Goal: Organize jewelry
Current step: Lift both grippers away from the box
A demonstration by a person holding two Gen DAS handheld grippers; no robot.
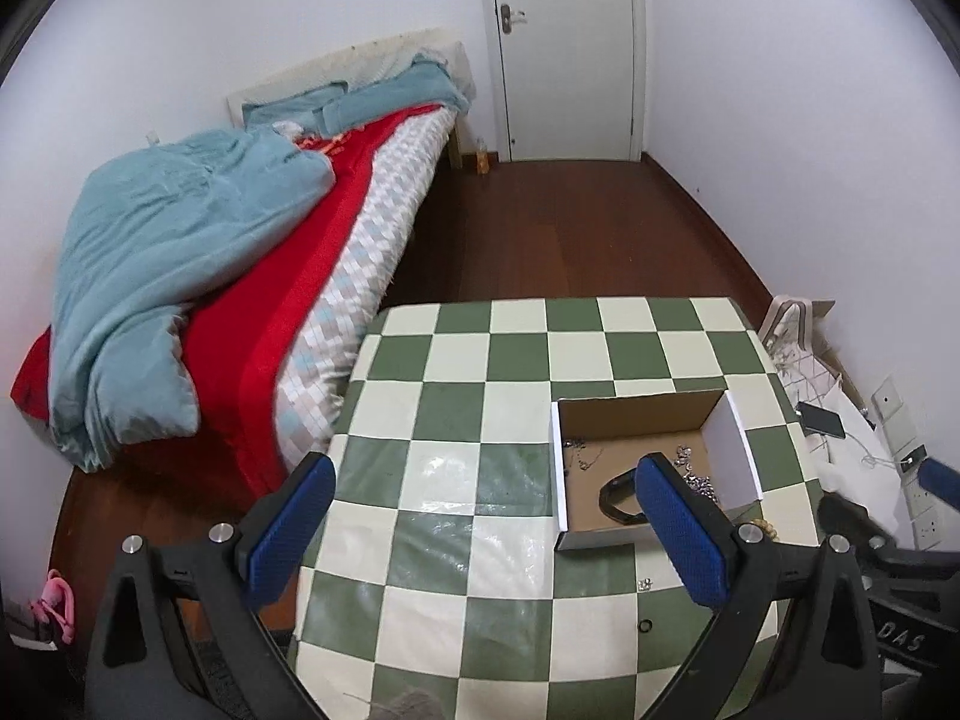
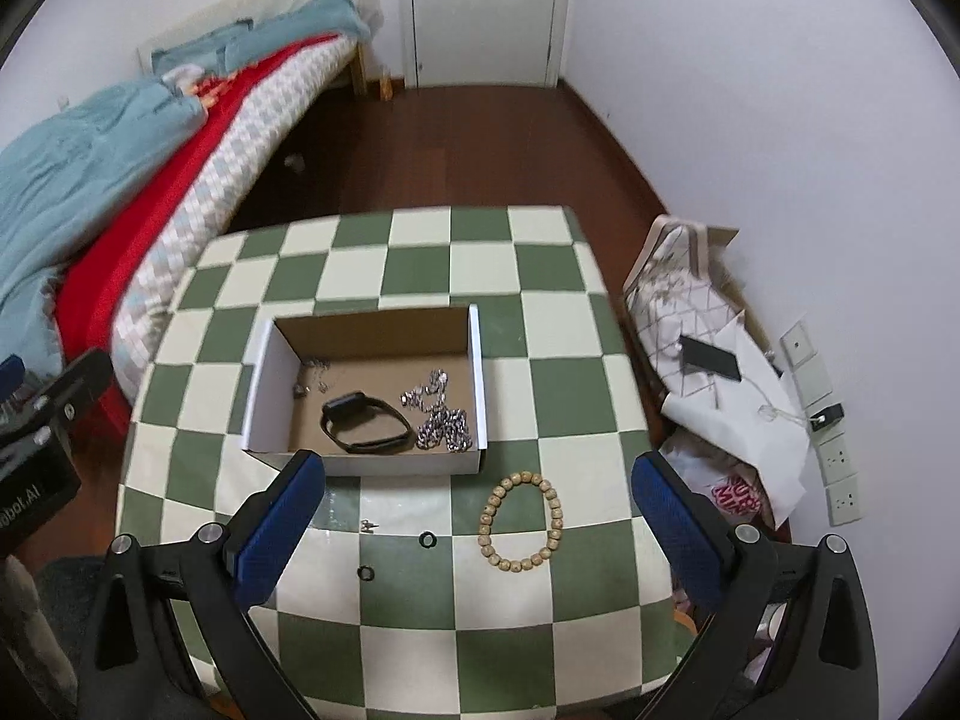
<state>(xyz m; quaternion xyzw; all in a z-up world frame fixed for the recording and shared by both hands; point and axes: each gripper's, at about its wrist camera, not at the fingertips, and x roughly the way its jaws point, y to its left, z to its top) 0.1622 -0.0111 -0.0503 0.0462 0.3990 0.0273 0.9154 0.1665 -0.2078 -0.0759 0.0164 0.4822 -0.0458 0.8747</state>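
Observation:
An open cardboard box (image 2: pixel 474 372) stands on the green and cream checked table (image 2: pixel 540 312). In it lie a black wristband (image 2: pixel 366 423), a silver chain (image 2: pixel 441 420) and small silver pieces (image 2: pixel 312 381). In front of the box lie a wooden bead bracelet (image 2: pixel 521 522), two small black rings (image 2: pixel 426 539) (image 2: pixel 365 573) and a tiny silver piece (image 2: pixel 367 524). My right gripper (image 2: pixel 477 528) is open and empty above these. My left gripper (image 1: pixel 486 534) is open and empty, left of the box (image 1: pixel 738 450); a black ring (image 1: pixel 645 626) and silver piece (image 1: pixel 645 585) lie near it.
A bed (image 1: pixel 252 276) with red and blue bedding stands left of the table. A white door (image 1: pixel 564 48) is at the back. Bags, paper and a dark phone (image 2: pixel 708 357) lie on the floor by the right wall, below wall sockets (image 2: pixel 834 462).

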